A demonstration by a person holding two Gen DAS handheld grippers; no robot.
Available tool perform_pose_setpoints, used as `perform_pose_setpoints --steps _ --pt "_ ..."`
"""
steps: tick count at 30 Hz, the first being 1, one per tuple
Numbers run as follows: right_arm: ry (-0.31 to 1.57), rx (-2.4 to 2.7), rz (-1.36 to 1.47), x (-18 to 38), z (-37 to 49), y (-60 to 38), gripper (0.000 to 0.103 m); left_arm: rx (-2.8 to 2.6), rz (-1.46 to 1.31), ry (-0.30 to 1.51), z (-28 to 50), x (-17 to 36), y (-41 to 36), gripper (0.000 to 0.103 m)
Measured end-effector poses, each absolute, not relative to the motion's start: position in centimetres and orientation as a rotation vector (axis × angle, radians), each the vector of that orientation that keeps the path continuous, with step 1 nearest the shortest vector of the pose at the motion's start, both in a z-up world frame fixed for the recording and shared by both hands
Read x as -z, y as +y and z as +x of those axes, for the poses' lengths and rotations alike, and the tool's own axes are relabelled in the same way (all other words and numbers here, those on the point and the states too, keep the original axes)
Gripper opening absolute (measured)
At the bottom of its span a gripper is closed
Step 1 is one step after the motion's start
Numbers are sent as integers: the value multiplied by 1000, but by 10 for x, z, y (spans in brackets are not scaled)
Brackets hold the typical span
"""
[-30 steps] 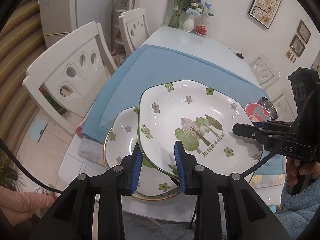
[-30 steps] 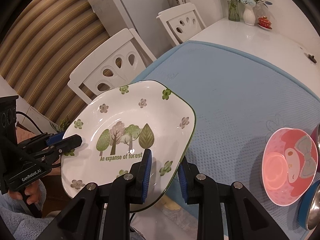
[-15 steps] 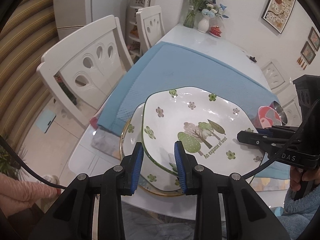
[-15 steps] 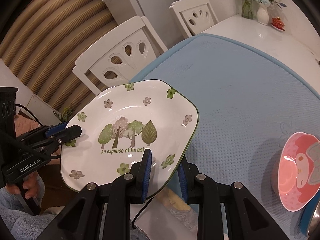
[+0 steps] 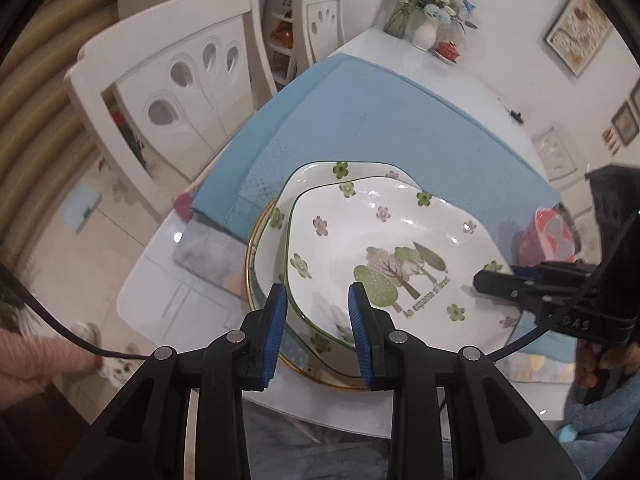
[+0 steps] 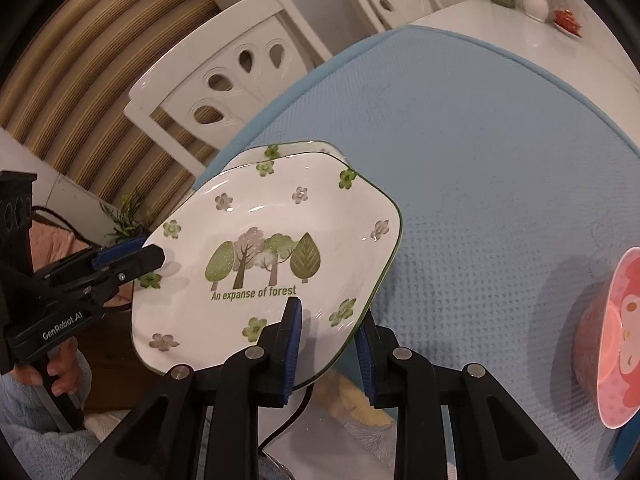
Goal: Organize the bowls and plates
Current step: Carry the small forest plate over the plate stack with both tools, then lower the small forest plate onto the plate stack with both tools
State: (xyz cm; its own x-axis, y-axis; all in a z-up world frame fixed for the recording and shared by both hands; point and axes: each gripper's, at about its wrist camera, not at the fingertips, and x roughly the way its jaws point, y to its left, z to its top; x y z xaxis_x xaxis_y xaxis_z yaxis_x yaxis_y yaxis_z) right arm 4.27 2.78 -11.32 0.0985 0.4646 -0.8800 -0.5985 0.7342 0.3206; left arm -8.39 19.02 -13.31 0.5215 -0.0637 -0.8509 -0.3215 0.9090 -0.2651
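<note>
A white square plate with green rim, flowers and a forest print (image 5: 384, 248) (image 6: 280, 248) hangs over the table's near corner. My left gripper (image 5: 318, 312) is shut on its left edge. My right gripper (image 6: 330, 332) is shut on its opposite edge and shows in the left wrist view (image 5: 496, 280). The left gripper shows in the right wrist view (image 6: 128, 256). Right below the held plate lies a matching flowered plate (image 5: 316, 172) (image 6: 320, 146) on a gold-rimmed plate (image 5: 252, 264). A pink cartoon bowl (image 6: 616, 336) (image 5: 552, 236) stands on the blue mat to the right.
The blue mat (image 6: 480, 140) covers the white table (image 5: 160, 280). White chairs (image 5: 168, 92) stand along the left side. A vase of flowers (image 5: 424, 32) and a small red dish (image 5: 450, 48) sit at the far end. A folded cloth (image 5: 212, 256) lies by the stack.
The held plate has come down and to the left over the stack, nearly lined up with the plate beneath. Both grippers kept their hold.
</note>
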Motion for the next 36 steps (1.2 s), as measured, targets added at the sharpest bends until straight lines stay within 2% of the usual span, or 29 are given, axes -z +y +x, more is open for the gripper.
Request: perform_pose_setpoints --steps 19,23,25,28,29,32,36 --pt "1268 -791 -167 117 41 38 25 -139 -388 1070 -80 138 194 27" --pt "1279 -763 -159 113 34 45 25 132 -488 1023 -74 128 188 25" --pt "1282 -748 -139 114 28 52 25 216 -400 1010 -66 120 172 26" --pt "1334 -640 -73 124 23 60 19 265 -336 992 -57 125 171 26" --pt "1343 -614 -58 128 24 59 13 264 -386 1013 -52 133 183 26" --pt "1348 -507 21 139 24 54 13 259 -452 1054 -47 145 213 26" --pt "1306 -426 20 136 12 61 13 287 -391 1058 -50 141 228 26"
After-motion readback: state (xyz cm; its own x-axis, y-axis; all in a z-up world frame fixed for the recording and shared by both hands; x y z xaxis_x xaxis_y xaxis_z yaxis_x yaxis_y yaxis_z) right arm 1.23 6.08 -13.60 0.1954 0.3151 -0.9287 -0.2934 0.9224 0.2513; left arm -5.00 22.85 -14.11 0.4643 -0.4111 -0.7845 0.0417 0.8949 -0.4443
